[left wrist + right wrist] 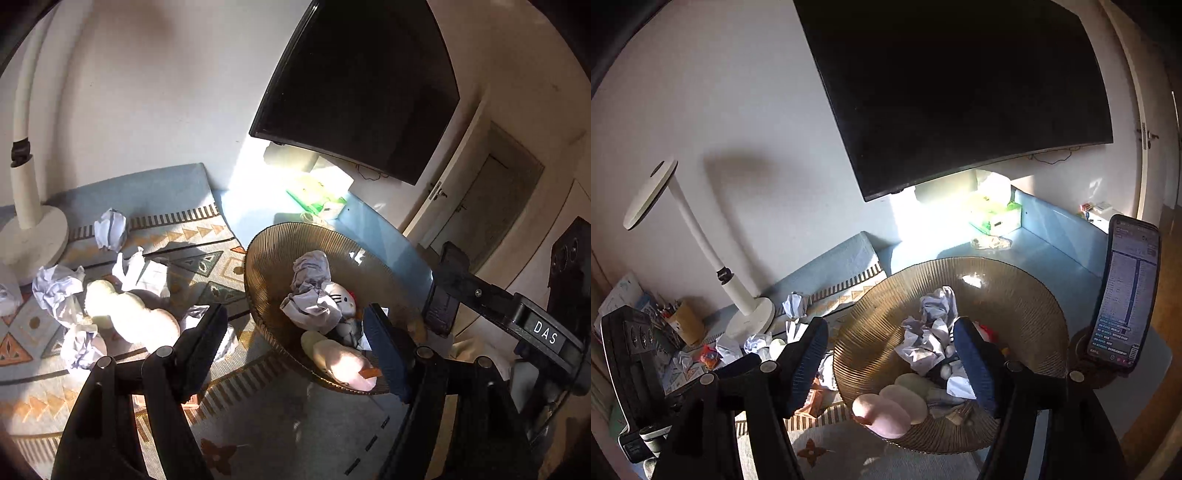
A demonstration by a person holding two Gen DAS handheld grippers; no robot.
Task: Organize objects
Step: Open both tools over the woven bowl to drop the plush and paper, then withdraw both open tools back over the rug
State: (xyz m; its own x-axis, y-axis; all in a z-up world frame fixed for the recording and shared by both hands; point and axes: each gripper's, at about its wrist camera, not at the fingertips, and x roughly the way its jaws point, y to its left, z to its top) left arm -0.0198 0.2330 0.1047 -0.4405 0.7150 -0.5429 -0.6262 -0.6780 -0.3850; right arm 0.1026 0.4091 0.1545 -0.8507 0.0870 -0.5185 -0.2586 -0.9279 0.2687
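Left wrist view: we hold the left gripper (295,332) with jaws apart and empty over the ribbed amber glass bowl (266,258), which holds crumpled white paper (310,295) and a pink plush toy (343,363). Our right gripper (890,350) likewise gapes, empty. More paper balls (110,229) lie on the patterned rug (207,240).

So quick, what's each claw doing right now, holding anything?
Left claw: open, holding nothing.
Right claw: open, holding nothing.
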